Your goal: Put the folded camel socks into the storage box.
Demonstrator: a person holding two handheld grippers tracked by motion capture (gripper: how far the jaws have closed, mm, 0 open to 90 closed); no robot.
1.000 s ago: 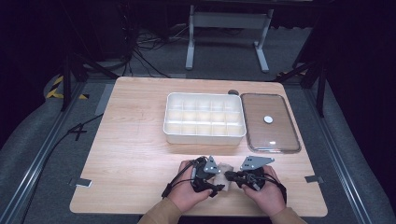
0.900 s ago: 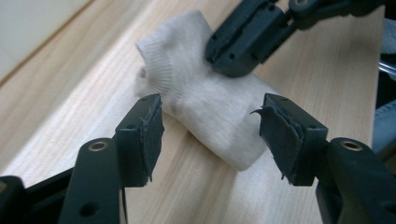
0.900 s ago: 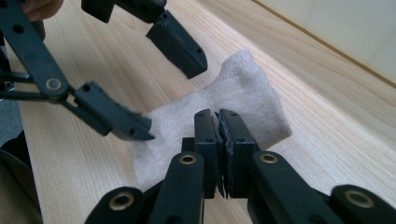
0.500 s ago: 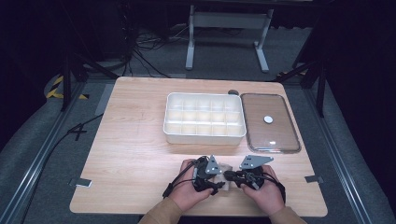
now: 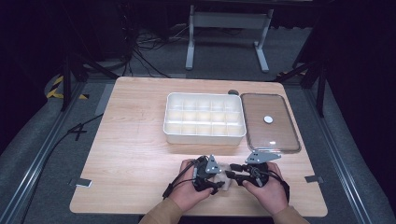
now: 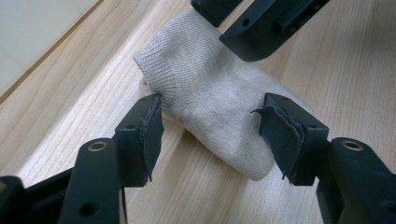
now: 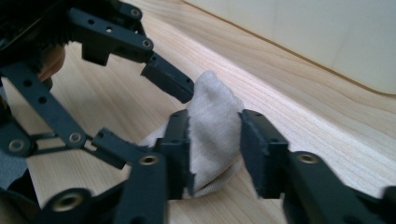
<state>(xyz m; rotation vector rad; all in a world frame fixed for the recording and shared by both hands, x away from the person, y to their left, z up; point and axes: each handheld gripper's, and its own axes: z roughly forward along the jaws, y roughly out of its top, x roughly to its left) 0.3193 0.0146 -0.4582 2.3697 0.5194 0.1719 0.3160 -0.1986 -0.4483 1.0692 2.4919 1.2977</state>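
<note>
A beige knitted sock lies bunched on the wooden table near its front edge, between my two hands. My left gripper is open, its jaws standing either side of the sock with the pads at the cloth's edges. My right gripper comes in from the other side and is shut on a raised fold of the sock. In the high view the left gripper and the right gripper meet tip to tip over the sock.
A white compartmented tray stands behind the hands at the table's middle. Its clear lid with a white knob lies flat to the tray's right. Bare wood stretches to the left of the hands.
</note>
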